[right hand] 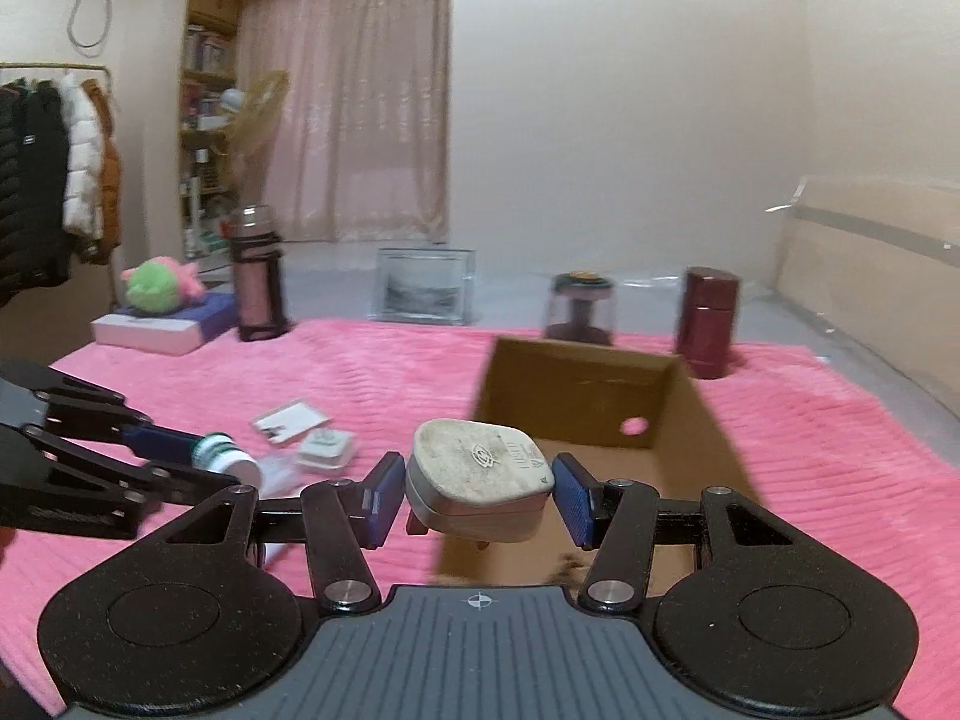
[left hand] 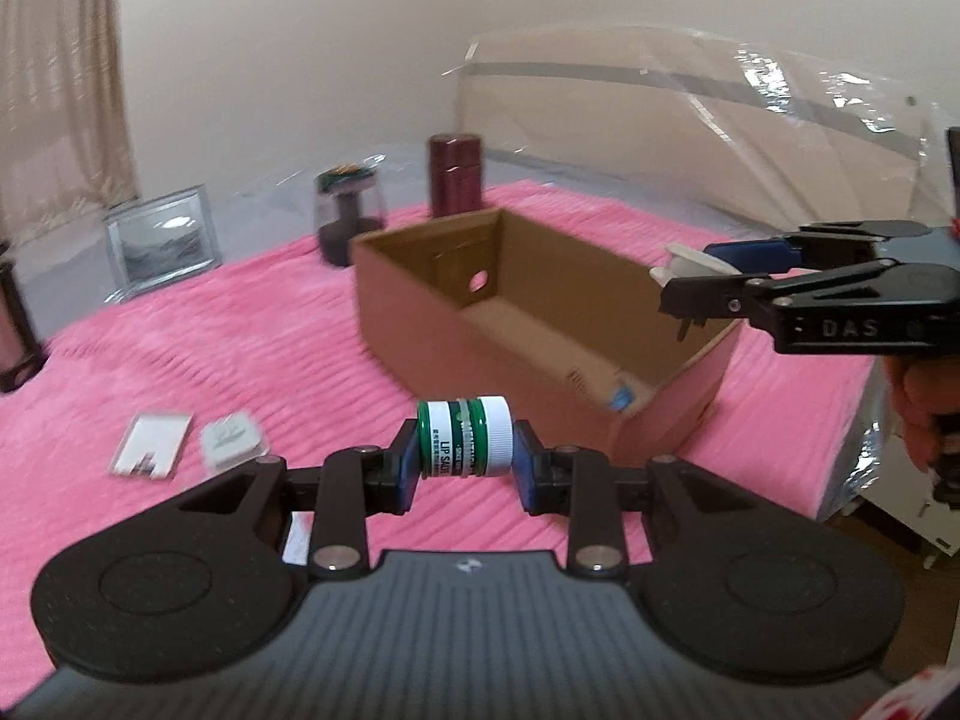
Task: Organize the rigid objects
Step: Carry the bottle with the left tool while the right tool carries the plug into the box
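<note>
**A:** What's the biggest thing I've got in front of me?

**B:** The pink blanket (left hand: 252,324) — it covers nearly the whole surface. On it sits the open cardboard box (left hand: 540,324), with a round hole in its far end wall.

**A:** I see the box from my right camera too, just beyond the fingers. Behind it?

**B:** A dark red flask (left hand: 454,183) stands upright at the blanket's far edge, a dark jar (left hand: 348,216) beside it, and a framed picture (left hand: 162,243) leans further left. The right view adds a pink bottle (right hand: 257,276) and a green plush toy (right hand: 157,285) lying on a flat box.

**A:** And my tools?

**B:** My reading: the left gripper (left hand: 465,453) is clamped on the lip salve jar (left hand: 465,435), green with a white lid, lying sideways between the blue pads, up off the blanket and near the box's nearest corner. The right gripper (right hand: 477,495) holds the white plug (right hand: 477,483) — three-pin, scuffed, prongs pointing down — over the box's near end.

**A:** Anything loose?

**B:** Two small things on the blanket left of the box: a white card (left hand: 150,444) and a small white case (left hand: 231,438), just beside each other.
</note>
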Demonstrator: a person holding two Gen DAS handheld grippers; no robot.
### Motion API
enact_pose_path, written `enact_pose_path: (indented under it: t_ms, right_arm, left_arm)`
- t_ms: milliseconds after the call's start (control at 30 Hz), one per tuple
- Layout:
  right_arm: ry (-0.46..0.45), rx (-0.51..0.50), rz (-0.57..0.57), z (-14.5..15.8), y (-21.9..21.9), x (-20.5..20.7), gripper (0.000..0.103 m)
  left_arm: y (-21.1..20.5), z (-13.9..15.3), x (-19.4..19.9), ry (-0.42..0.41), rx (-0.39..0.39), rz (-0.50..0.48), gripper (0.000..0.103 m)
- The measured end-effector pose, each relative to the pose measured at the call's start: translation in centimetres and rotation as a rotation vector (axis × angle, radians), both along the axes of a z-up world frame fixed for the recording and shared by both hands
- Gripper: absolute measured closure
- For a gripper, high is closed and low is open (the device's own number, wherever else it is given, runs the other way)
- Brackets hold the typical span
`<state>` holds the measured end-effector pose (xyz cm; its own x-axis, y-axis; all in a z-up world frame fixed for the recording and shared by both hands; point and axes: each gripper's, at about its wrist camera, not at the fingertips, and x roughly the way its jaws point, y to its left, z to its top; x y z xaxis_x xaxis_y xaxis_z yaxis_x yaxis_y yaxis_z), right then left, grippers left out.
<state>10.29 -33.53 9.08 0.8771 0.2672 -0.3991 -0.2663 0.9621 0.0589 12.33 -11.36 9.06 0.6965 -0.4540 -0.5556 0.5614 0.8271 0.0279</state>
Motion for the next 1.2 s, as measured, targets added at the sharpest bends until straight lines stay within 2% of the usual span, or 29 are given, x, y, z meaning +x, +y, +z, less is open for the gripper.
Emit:
enact_pose_path:
  t_ms: [200,500,800,967,1200]
  right_arm:
    - [0.032,-0.044,-0.015,0.6,-4.3,2.4,0.053]
    - [0.1,-0.124,0.077,-0.3,-8.2,7.7,0.053]
    - [0.21,-0.249,0.23,-3.1,-8.2,13.6,0.053]
    - [0.267,-0.393,0.339,-5.1,-6.9,15.9,0.053]
    - [0.325,-0.536,0.442,-7.7,-5.9,18.5,0.052]
  left_arm:
    - [-4.2,1.5,2.5,-0.006,0.005,-0.092,0.076]
    - [-10.0,1.6,8.5,0.022,0.074,-0.21,0.076]
    - [-14.4,-1.1,14.1,0.101,0.196,-0.292,0.076]
    - [-15.9,-2.8,16.6,0.126,0.31,-0.349,0.076]
    - [-17.5,-4.6,19.5,0.169,0.439,-0.416,0.076]
